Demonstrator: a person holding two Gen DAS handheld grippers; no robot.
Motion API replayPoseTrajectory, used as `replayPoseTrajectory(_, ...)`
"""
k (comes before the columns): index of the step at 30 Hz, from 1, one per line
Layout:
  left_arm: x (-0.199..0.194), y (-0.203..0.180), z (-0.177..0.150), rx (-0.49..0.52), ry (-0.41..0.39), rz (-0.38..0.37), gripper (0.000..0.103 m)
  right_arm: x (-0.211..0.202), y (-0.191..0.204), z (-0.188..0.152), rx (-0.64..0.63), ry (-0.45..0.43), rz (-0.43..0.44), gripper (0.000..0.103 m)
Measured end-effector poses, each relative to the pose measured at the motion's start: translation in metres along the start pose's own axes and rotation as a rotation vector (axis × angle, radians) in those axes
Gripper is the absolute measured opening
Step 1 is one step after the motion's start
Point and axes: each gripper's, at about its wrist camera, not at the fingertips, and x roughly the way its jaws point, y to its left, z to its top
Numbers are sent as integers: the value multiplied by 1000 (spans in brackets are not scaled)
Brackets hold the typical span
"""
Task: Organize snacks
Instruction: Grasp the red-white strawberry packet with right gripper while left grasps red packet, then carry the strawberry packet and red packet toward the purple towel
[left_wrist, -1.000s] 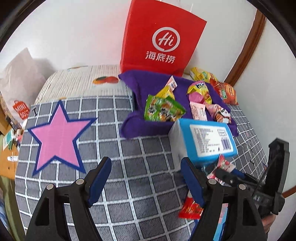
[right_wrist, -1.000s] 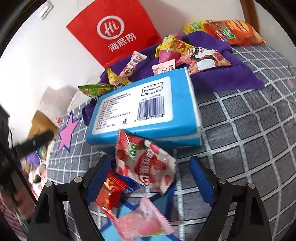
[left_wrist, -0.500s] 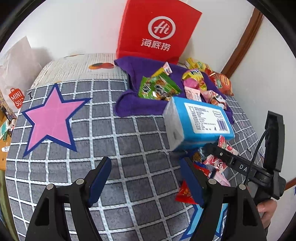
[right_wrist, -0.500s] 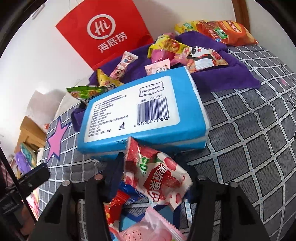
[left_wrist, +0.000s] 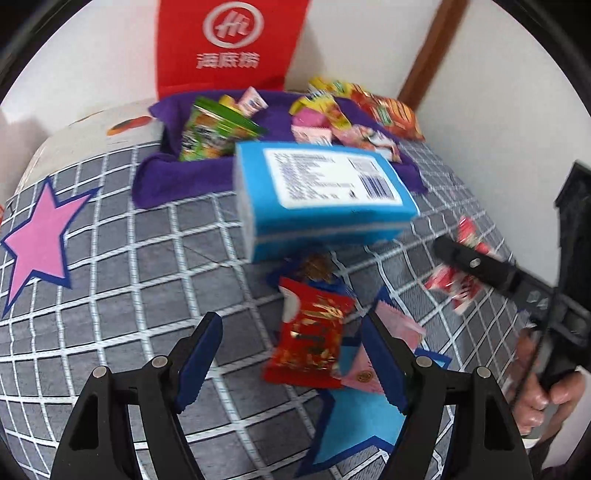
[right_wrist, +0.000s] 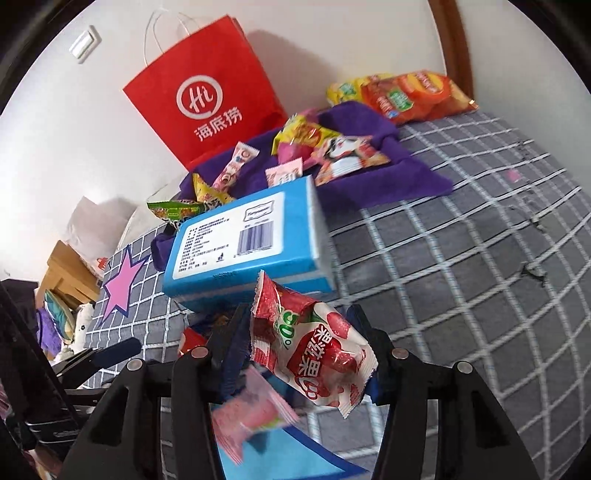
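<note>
My right gripper (right_wrist: 303, 347) is shut on a red and white strawberry snack packet (right_wrist: 314, 347) and holds it above the checked cloth; the packet also shows in the left wrist view (left_wrist: 458, 284). My left gripper (left_wrist: 291, 354) is open over a red snack packet (left_wrist: 310, 336) and a pink packet (left_wrist: 373, 354) on a blue star (left_wrist: 351, 421). A blue tissue pack (left_wrist: 321, 195) lies just beyond. Several snacks sit on a purple cloth (left_wrist: 207, 177) behind it.
A red paper bag (right_wrist: 207, 107) stands against the wall. An orange chips bag (right_wrist: 410, 96) lies at the back right. A pink star (left_wrist: 33, 240) is on the cloth at the left. A wooden box (right_wrist: 66, 273) stands beside the surface.
My right gripper closed on the strawberry packet and lifted it. My left gripper moved forward and right, over the red packet by the blue star.
</note>
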Motion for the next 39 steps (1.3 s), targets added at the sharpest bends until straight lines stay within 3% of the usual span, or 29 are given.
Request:
replayPoseTrajectory(7, 20, -18, -5, 28, 46, 32, 75, -25, -17, -5, -22, -52, -36, 49)
replayPoseTrajectory(10, 26, -22, -8, 47, 50, 67, 60, -29, -22, -5, -25, -63, -29, 48)
replayPoseTrajectory(12, 30, -22, -9, 46, 60, 70, 40, -28, -25, -6, -32, -58, -31, 48)
replayPoseTrajectory(13, 30, -21, -10, 42, 60, 66, 36, -27, -26, -7, -31, -56, -35, 48)
replayPoseTrajectory(25, -19, 0, 19, 20, -59, 69, 36, -30, -21, 15, -69, -50, -20, 47)
replayPoseTrajectory(39, -61, 41, 114, -73, -227, 161, 36, -26, 35, 110, -232, -80, 23, 47)
